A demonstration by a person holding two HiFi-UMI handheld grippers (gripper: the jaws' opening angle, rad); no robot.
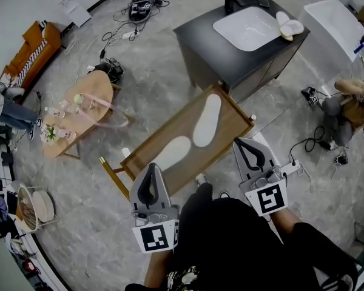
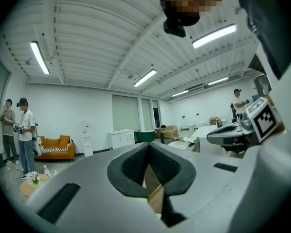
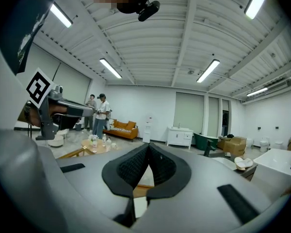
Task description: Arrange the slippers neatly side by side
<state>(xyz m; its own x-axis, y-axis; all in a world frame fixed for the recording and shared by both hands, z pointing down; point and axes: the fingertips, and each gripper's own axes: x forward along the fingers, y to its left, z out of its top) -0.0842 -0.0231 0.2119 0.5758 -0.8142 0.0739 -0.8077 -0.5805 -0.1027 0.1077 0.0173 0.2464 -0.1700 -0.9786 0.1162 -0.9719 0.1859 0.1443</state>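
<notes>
Two flat white slippers lie on a wooden tray table [image 1: 230, 111] in the head view. The far slipper [image 1: 207, 120] and the near slipper [image 1: 173, 152] lie roughly end to end along the tray. My left gripper [image 1: 150, 168] hovers at the tray's near edge, close to the near slipper, shut and empty. The right gripper [image 1: 247, 143] is just off the tray's right corner, also shut with nothing in it. In the left gripper view the shut jaws [image 2: 148, 149] point up into the room, and so do those in the right gripper view [image 3: 149, 148].
A dark vanity [image 1: 206, 47] with a white basin stands beyond the tray, another pair of slippers [image 1: 289, 26] on its top. A white bathtub [image 1: 333, 23] is at far right, a person [image 1: 352, 102] sits on the floor there. A round wooden table [image 1: 79, 111] and floor cables lie to the left.
</notes>
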